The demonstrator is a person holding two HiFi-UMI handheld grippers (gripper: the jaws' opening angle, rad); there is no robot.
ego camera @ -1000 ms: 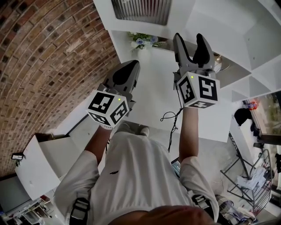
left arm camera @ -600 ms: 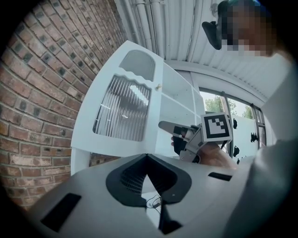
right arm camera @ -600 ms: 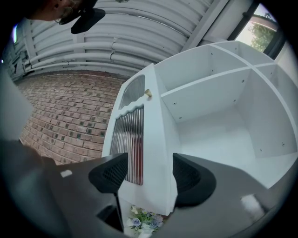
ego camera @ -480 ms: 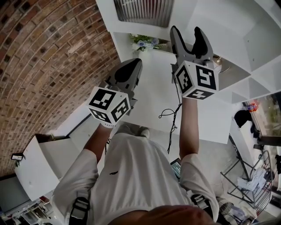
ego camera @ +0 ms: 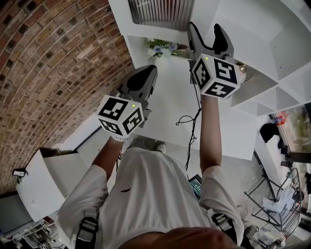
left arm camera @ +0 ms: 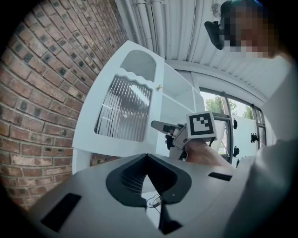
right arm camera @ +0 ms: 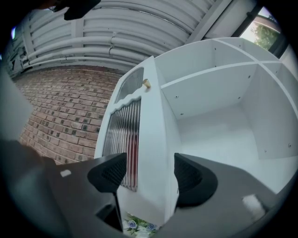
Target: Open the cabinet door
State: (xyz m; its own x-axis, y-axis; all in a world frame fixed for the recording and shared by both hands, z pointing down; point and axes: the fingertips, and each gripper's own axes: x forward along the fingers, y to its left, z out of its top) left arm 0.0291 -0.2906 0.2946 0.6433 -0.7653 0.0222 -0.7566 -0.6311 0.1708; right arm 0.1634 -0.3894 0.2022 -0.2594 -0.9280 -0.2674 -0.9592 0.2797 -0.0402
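Brick wall fills the frame's left, and the white cabinet occupies the upper right. At centre-left I note the left gripper closed and empty. The cabinet door, white with ribbed glass, stands swung open at top centre, its edge between the jaws of the right gripper, which have just been opening and now stand wide.
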